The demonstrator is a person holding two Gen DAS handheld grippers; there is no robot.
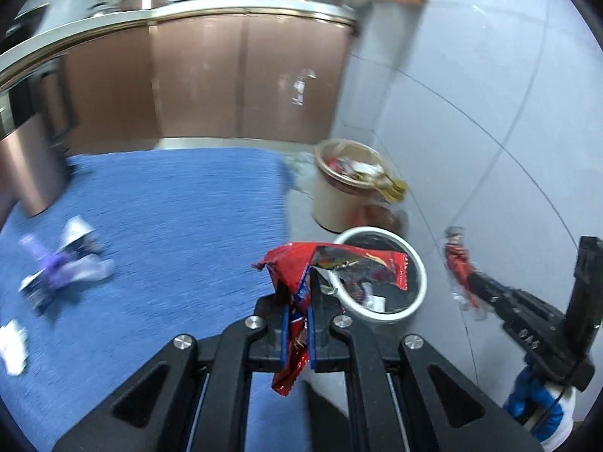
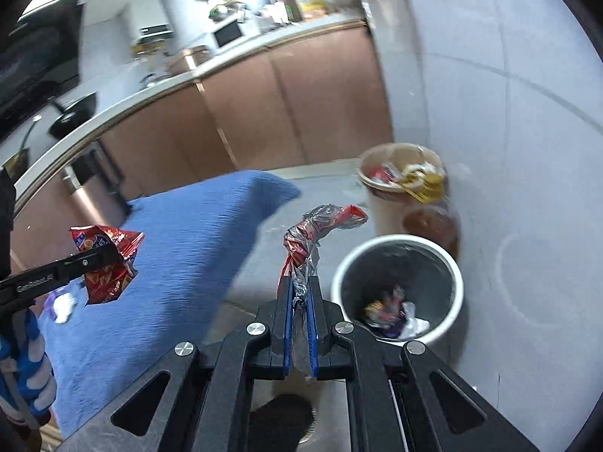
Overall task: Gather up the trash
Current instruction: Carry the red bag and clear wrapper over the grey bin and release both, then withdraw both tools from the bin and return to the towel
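Over the gray floor [image 2: 508, 226], beside the blue rug [image 1: 181, 218], hang both pairs of tongs, each already loaded. Left tongs [image 1: 299, 316] clamped together on a red snack bag [image 1: 301, 267], its crumpled top flaring above the tips and its tail dangling below. Right tongs [image 2: 300, 312] pressed shut on a twisted red-and-clear wrapper [image 2: 309, 245] that curls up past the tips.

Straight ahead: a white-rimmed bin [image 2: 448, 263], dark inside, with a few scraps already at the bottom. Just behind it, a beige bin [image 1: 331, 203], heaped to the brim, yellow packaging spilling over its edge.

Partly done, by the look of it: some litter binned, two pieces in the grip but not yet dropped. Still left on the rug: a purple-and-silver wrapper [image 1: 64, 263] and a white crumpled scrap [image 1: 13, 342], well apart from the bins. Likely more trips needed after this one.

Pose: both tools angled downward toward the white-rimmed bin, left one off to the side over the rug's edge, right one nearer the rim. Blue-and-white gloved hand [image 1: 539, 403] gripping the right tool's handle. Blur across cabinets [image 1: 226, 75] and rug, so likely mid-swing. Neither piece above the opening yet, judging from the right wrist view.
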